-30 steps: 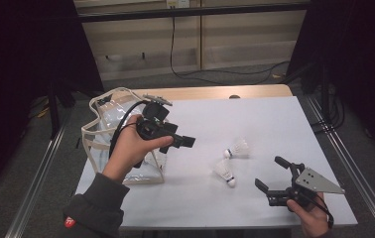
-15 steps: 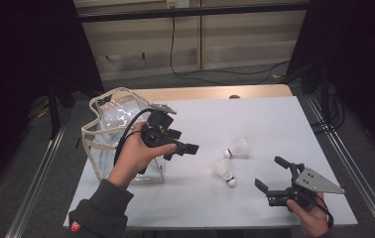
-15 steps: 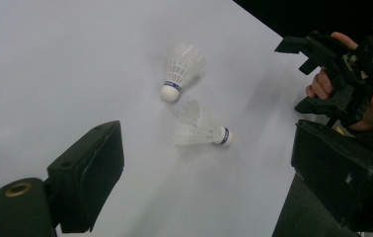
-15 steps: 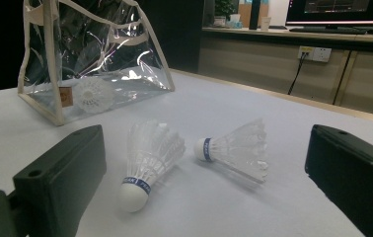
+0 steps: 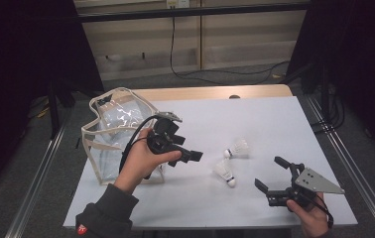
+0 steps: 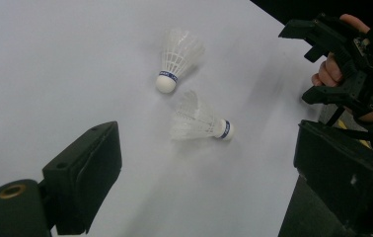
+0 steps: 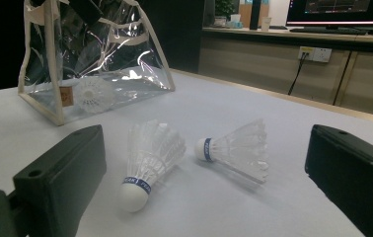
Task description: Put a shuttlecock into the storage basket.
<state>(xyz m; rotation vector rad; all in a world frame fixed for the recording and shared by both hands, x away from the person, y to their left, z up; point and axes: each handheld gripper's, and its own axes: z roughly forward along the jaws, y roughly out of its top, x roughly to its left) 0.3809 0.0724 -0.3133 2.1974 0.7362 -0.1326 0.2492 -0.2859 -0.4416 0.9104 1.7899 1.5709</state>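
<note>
Now the left hand-held gripper [image 5: 191, 154] has come away from the clear bag [image 5: 113, 131] toward two shuttlecocks [image 5: 225, 171] lying mid-tabletop [image 5: 275, 124], jaws wide and empty. The right hand-held gripper [image 5: 272, 173] stays put, open, empty; its hand is cut off

I count two loose shuttlecocks [image 5: 238, 148] [image 5: 224, 172] mid-frame on my counter [image 5: 275, 119], a third shuttlecock [image 7: 93, 94] inside one clear bag [image 5: 108, 134] at left.

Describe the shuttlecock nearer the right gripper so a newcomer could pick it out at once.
On the white table, right of the clear bag, two shuttlecocks lie side by side. The shuttlecock meant is the one closer to the table's near edge; its cork tip points toward the right gripper.
</note>
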